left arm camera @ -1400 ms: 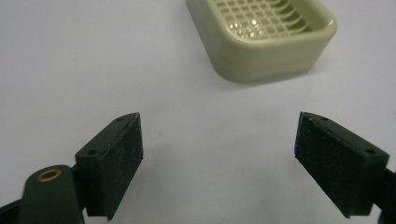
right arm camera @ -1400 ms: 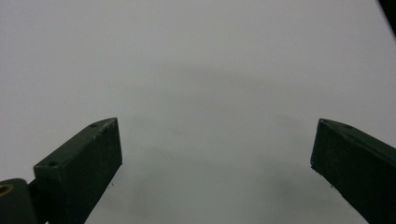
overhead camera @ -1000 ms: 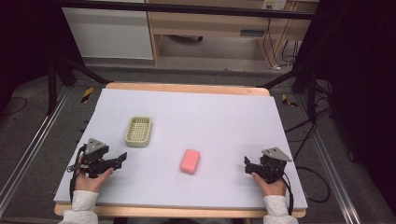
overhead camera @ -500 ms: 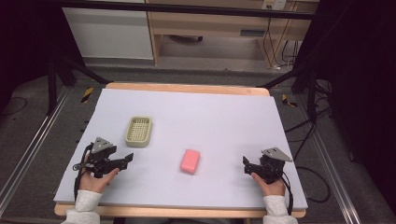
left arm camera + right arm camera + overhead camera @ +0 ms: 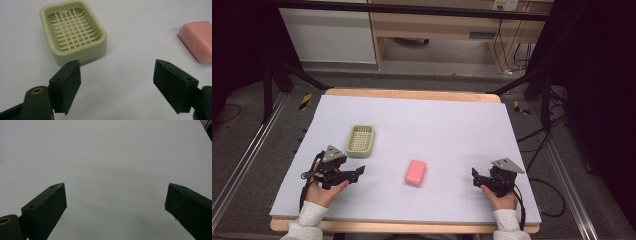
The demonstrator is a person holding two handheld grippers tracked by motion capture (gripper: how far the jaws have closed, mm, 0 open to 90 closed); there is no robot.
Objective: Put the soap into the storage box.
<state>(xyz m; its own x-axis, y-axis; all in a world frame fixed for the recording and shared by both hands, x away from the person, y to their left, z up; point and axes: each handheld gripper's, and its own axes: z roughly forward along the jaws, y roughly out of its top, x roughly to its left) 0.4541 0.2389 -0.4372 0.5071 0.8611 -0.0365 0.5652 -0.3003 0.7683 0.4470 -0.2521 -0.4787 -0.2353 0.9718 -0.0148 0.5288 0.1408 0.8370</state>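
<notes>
A pale green soap dish [image 5: 361, 140] with a grid floor sits on the left half of the white table [image 5: 452, 120]. A pink soap bar [image 5: 415, 172] lies flat near the middle, apart from the dish. My left gripper [image 5: 357, 172] hovers just in front of the dish, pointing right toward the soap. Its jaws have just been opening and nothing is between them. In the left gripper view the dish [image 5: 75, 32] lies beyond the left jaw, the soap [image 5: 198, 40] at the right edge, and the gripper [image 5: 117, 72] stands open. My right gripper [image 5: 474, 176] rests open at the front right, over bare table [image 5: 115, 187].
The white sheet has a wooden rim [image 5: 412, 94] at the far edge. Metal frame legs [image 5: 277, 80] and cables [image 5: 532, 135] stand on the floor around the table. A cabinet [image 5: 332, 35] is beyond the far side.
My left gripper has moved to the right, nearer the soap and just below the dish. The right gripper, dish and soap have stayed put.
</notes>
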